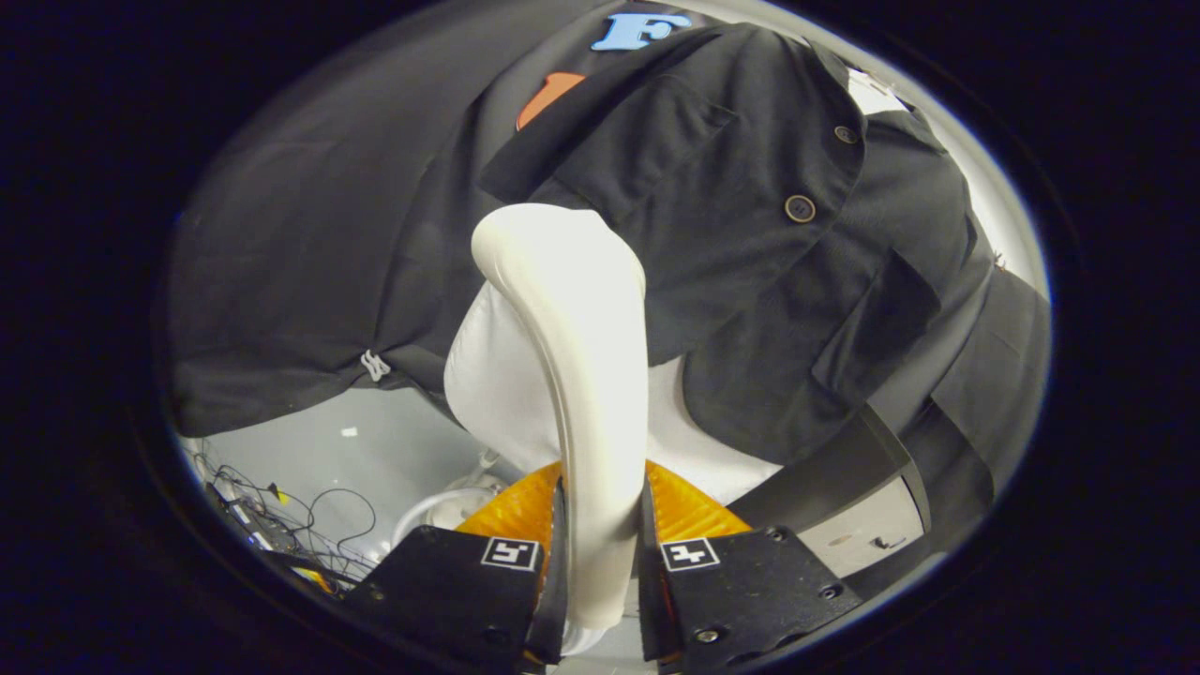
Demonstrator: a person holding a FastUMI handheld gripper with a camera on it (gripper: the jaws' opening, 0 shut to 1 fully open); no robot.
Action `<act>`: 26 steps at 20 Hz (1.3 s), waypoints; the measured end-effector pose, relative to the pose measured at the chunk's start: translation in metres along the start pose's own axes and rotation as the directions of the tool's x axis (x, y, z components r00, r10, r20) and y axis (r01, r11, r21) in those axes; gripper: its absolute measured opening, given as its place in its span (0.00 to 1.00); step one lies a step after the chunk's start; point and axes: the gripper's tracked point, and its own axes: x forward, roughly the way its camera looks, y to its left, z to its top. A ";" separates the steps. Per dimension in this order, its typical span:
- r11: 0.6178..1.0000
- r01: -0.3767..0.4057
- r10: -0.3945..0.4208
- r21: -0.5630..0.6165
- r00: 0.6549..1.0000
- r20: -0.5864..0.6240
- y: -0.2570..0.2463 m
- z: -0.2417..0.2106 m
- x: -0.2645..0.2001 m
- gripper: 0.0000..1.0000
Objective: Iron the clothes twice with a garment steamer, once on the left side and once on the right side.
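Pale floor (375, 450) below, with tangled cables (281, 525) beside the gripper. We see one gripper (600, 553), its two fingers clamped on the handle of one white garment steamer (572, 356). The steamer head rests against one dark shirt (741, 234) hanging just ahead. We count two buttons (800, 208) on the shirt front, and one chest pocket (877, 328).

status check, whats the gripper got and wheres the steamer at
Gripper shut on steamer handle. Steamer head up against the dark shirt, beside its button placket. Nothing between head and cloth.
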 end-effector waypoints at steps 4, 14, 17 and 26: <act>0.999 -0.037 0.037 0.037 0.999 0.026 -0.009 0.003 -0.013 0.34; 0.971 -0.117 0.080 0.207 0.980 0.180 -0.129 -0.019 -0.140 0.34; 0.954 -0.123 0.072 0.272 0.979 0.189 -0.176 -0.052 -0.177 0.34; 0.876 -0.043 -0.014 0.481 0.993 0.115 -0.318 -0.224 -0.271 0.34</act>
